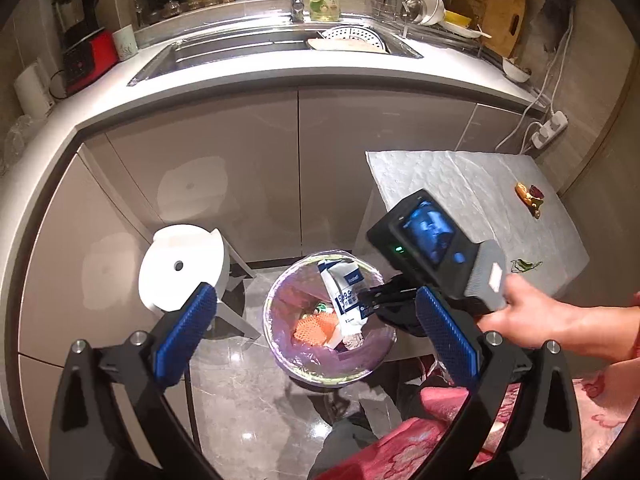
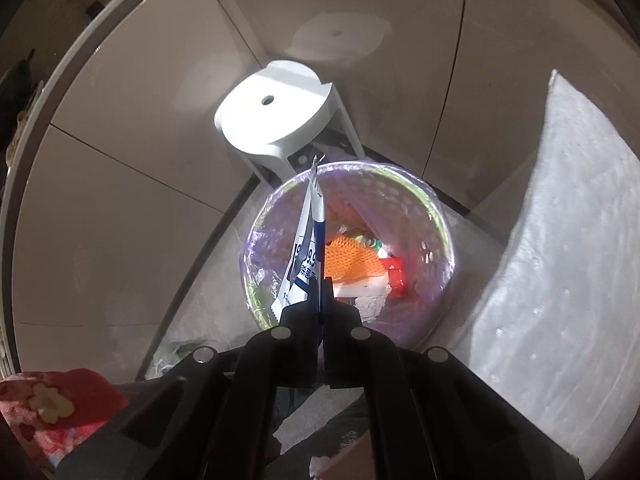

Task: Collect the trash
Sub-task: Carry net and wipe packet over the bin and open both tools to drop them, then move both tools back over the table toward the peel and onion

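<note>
in the left wrist view, the left gripper (image 1: 316, 316) is being held wide open and empty above the bin (image 1: 280, 344), while the right gripper (image 1: 366, 300) is being seen clamped on a white-and-blue wrapper (image 1: 340, 292) over the bin's mouth. in the right wrist view, the wrapper (image 2: 308, 252) is being pinched edge-on between the closed jaws, just above the bin (image 2: 440, 240), with a white stool (image 2: 276, 116) standing beyond.

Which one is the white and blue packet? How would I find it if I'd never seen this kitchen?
Look under the kitchen counter for the round bin with a purple liner, beside the white stool. Over it, the right gripper pinches a flat wrapper. It is the only white and blue thing; the trash below is orange and red.
</note>
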Motion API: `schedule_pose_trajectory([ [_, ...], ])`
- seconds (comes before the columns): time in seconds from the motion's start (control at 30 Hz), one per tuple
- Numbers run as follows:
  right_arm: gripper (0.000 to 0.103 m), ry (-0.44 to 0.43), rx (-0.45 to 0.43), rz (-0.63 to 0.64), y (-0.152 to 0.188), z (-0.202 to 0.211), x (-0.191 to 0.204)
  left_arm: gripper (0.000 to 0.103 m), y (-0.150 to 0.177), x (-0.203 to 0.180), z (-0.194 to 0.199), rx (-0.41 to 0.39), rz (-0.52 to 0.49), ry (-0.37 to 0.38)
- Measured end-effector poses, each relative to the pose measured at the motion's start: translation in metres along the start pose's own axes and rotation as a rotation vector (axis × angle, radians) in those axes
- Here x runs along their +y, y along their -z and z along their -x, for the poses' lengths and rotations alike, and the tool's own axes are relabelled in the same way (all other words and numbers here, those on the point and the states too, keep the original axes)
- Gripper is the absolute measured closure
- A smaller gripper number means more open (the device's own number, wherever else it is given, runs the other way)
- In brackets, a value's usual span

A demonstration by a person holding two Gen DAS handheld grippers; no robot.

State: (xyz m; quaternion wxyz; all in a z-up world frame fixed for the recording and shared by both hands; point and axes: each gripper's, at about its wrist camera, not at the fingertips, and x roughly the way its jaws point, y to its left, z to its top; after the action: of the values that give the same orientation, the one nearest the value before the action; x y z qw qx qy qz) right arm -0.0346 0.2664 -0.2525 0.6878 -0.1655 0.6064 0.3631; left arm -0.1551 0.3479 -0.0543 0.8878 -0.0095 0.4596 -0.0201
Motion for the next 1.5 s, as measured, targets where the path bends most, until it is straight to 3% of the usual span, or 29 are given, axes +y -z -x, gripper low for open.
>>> schedule_pose_trajectory([
  [0.17, 0.098, 0.031, 0.057, 0.013, -0.009, -0.036, 0.006, 0.008, 0.01, 0.004, 0.014, -0.002, -0.006, -0.043],
  [0.23, 0.086, 0.027, 0.067, 0.005, -0.01, -0.043, 0.005, 0.008, 0.013, 0.005, 0.016, 0.003, -0.003, -0.059],
  [0.27, 0.065, 0.032, 0.064, 0.004, -0.009, -0.044, 0.004, 0.008, 0.015, 0.006, 0.016, 0.009, 0.0, -0.064],
  [0.3, 0.052, 0.042, 0.055, 0.006, -0.008, -0.043, 0.004, 0.008, 0.016, 0.007, 0.016, 0.015, 0.003, -0.067],
  [0.37, 0.049, 0.033, 0.034, 0.007, -0.008, -0.038, 0.005, 0.008, 0.017, 0.008, 0.016, 0.024, 0.006, -0.066],
  [0.57, 0.034, -0.002, -0.089, -0.048, -0.003, 0.012, -0.01, 0.008, 0.009, -0.002, 0.01, 0.02, -0.025, -0.054],
  [0.7, 0.01, 0.016, -0.236, -0.119, 0.017, 0.077, -0.035, 0.008, -0.005, -0.019, 0.007, -0.001, -0.048, -0.016],
  [0.9, 0.003, 0.127, -0.407, -0.306, 0.079, 0.168, -0.115, 0.008, -0.027, -0.067, -0.008, -0.007, -0.135, 0.029],
  [1.2, 0.003, 0.318, -0.455, -0.594, 0.199, 0.221, -0.26, 0.008, -0.066, -0.151, -0.031, -0.025, -0.216, 0.081],
  [1.33, 0.003, 0.357, -0.42, -0.606, 0.232, 0.224, -0.303, 0.008, -0.078, -0.183, -0.04, -0.028, -0.221, 0.083],
  [1.5, 0.004, 0.391, -0.393, -0.538, 0.247, 0.218, -0.328, 0.008, -0.085, -0.209, -0.049, -0.013, -0.223, 0.053],
])
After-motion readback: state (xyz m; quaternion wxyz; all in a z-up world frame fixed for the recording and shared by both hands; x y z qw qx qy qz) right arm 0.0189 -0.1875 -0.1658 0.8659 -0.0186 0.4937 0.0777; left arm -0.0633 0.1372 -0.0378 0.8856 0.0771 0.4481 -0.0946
